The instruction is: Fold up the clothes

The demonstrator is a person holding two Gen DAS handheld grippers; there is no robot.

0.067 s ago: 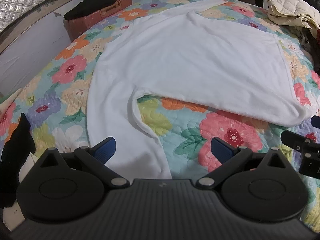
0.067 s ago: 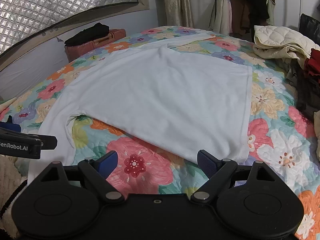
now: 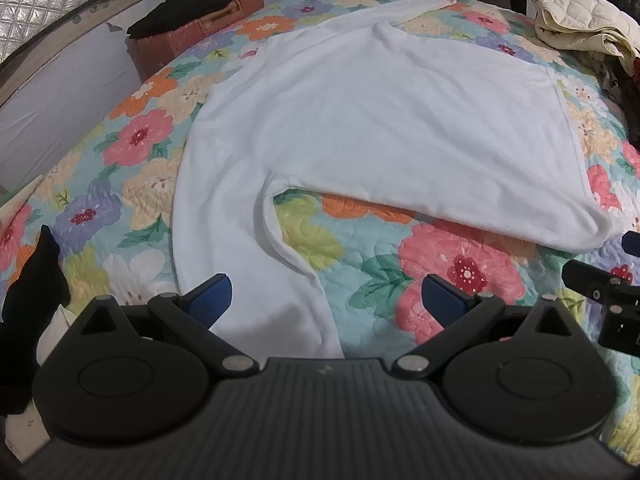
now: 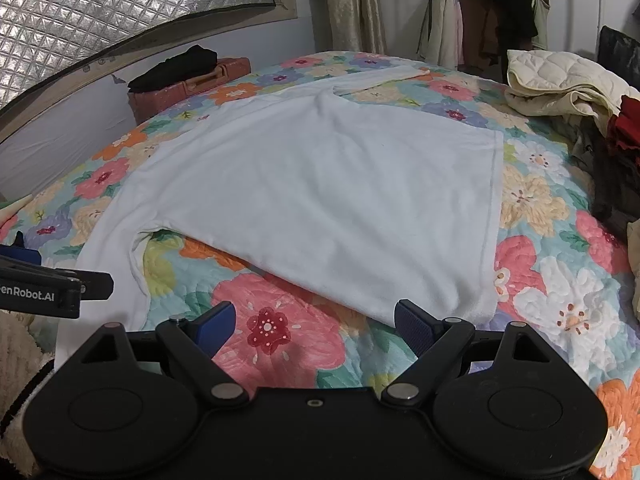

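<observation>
1. Since the white long-sleeved top (image 3: 380, 128) lies spread flat across the middle of both frames on the floral quilt (image 3: 340, 276), I judge it light, soft and limp: it will sag and drape wherever I lift it, and the fleecy nap should give my pads some bite.
2. At lower left of the left wrist view, my left gripper (image 3: 326, 294) hangs with its jaws wide apart and empty over the near sleeve (image 3: 240, 240); its cuff end looks the natural hold there.
3. At lower centre of the right wrist view, my right gripper (image 4: 316, 326) is likewise spread and holds nothing, just short of the near hem corner (image 4: 472, 304), the other sensible hold.
4. At upper left sits a hard reddish case (image 4: 188, 88) with a dark garment on top; at upper right, a crumpled cream quilted blanket (image 4: 560, 80).
</observation>
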